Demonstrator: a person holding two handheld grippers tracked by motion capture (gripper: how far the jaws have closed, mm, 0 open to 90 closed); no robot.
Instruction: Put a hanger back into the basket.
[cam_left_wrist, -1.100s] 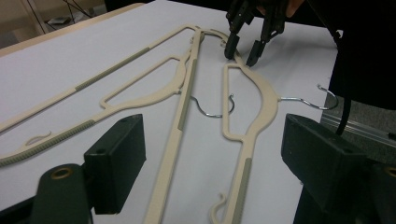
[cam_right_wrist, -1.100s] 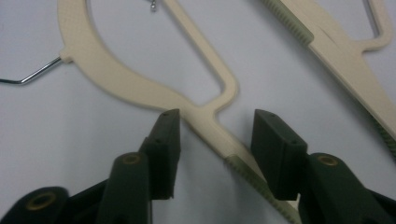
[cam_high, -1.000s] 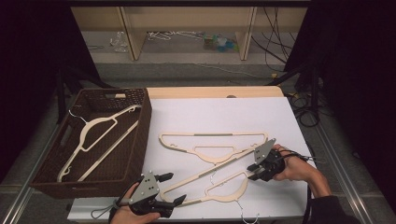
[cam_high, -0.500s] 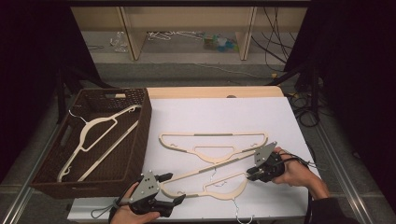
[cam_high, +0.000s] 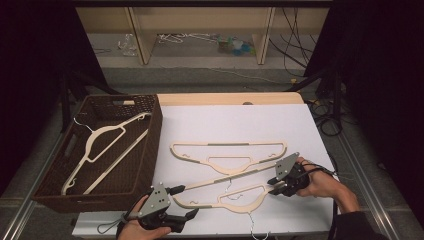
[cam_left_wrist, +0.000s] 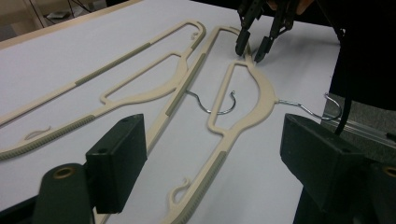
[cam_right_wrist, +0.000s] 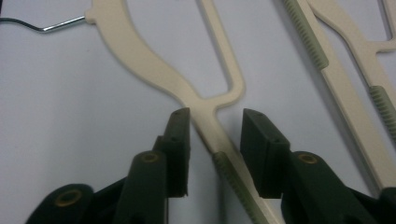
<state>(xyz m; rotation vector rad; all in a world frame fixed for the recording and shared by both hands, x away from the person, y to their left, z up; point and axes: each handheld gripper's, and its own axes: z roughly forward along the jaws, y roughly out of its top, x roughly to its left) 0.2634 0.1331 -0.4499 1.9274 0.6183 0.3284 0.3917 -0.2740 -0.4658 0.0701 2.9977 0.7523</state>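
Observation:
Two cream hangers lie on the white table (cam_high: 240, 120). My right gripper (cam_high: 274, 186) straddles the right arm of the near hanger (cam_high: 240, 199), just where the arm (cam_right_wrist: 219, 154) leaves the looped body. Its jaws have just been opening and stand a little off the arm on both sides, as also seen from afar on the right gripper (cam_left_wrist: 252, 46). My left gripper (cam_high: 185, 202) is wide open low over the same hanger's left end (cam_left_wrist: 201, 186). The far hanger (cam_high: 230, 145) lies untouched behind.
A dark woven basket (cam_high: 155, 130) stands at the table's left edge with a third cream hanger (cam_high: 107, 135) inside. Wire hooks (cam_left_wrist: 217, 109) of the two table hangers point toward the near edge. Cables trail off the table's right side.

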